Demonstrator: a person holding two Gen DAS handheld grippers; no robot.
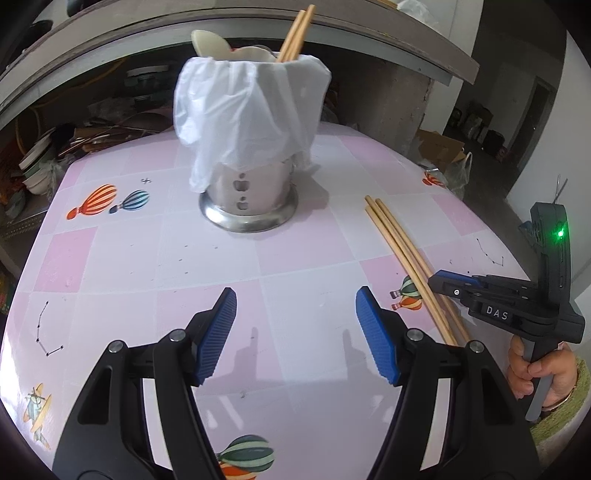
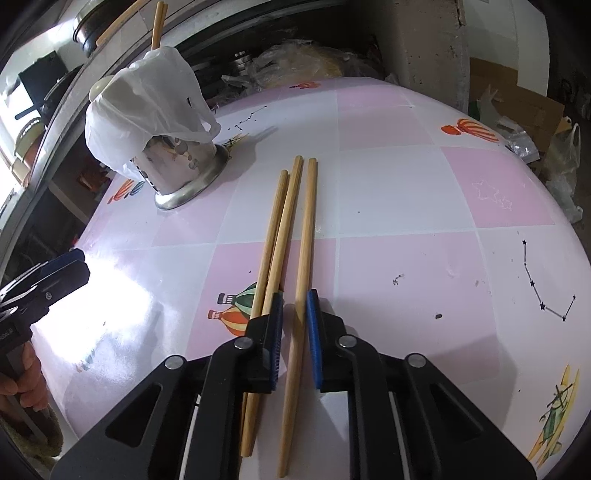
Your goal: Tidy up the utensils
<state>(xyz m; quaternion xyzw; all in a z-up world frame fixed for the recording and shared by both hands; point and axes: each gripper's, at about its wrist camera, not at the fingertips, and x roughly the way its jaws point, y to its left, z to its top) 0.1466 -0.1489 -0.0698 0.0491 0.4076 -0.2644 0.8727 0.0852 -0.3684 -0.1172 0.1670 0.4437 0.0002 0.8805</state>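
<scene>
now the right gripper [image 2: 295, 325], blue pads narrowed, clamps 1 pale wooden chopstick [image 2: 300, 280] lying near the pink checked table's [image 2: 406, 192] right edge; 2 more lie just beside. left gripper [image 1: 295, 332] gapes empty, facing the bag-lined steel utensil holder [image 1: 251, 195].

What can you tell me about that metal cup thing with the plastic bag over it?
The utensil holder is a shiny steel cylinder with apple-shaped holes and a flared base, standing upright on the pink checked table. A thin white plastic bag lines it and drapes over the rim, covering the upper half. Wooden chopsticks and pale spoons stick out of the top. Neither gripper touches it.
</scene>
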